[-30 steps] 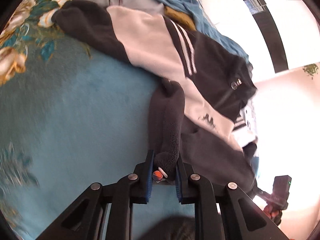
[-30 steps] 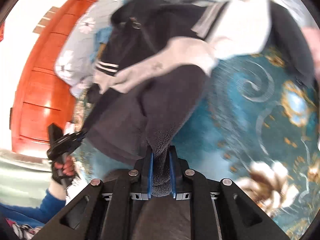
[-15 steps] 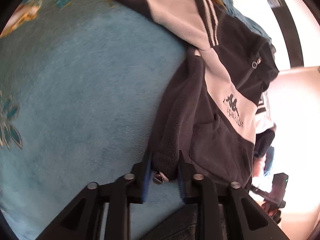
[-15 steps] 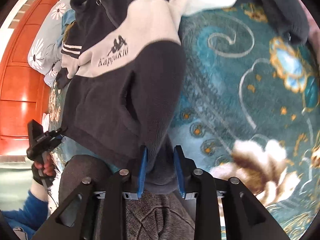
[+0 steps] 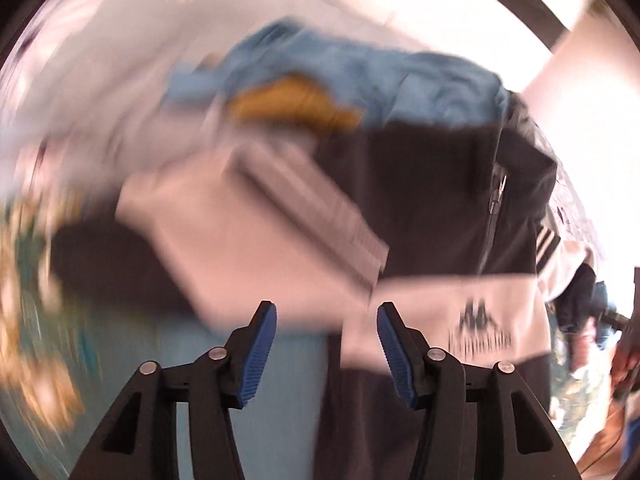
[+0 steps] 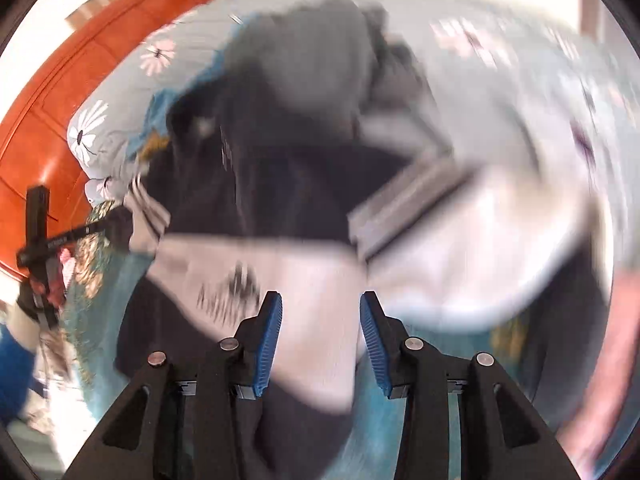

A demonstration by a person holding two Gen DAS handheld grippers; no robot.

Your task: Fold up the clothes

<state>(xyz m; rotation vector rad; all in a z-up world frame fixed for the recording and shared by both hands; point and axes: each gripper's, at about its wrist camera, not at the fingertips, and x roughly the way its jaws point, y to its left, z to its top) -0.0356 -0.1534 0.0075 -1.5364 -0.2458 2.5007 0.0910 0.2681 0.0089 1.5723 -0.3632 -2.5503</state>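
Both the left gripper (image 5: 326, 340) and right gripper (image 6: 320, 330) are opening, empty, above the black-and-white zip-up fleece jacket (image 5: 420, 208), apparently between folds, so a fresh hold on its sleeve looks next.

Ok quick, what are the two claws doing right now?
Left claw: opening, nothing between its pads, the jacket lies beyond it.
Right claw: opening too, holding nothing.
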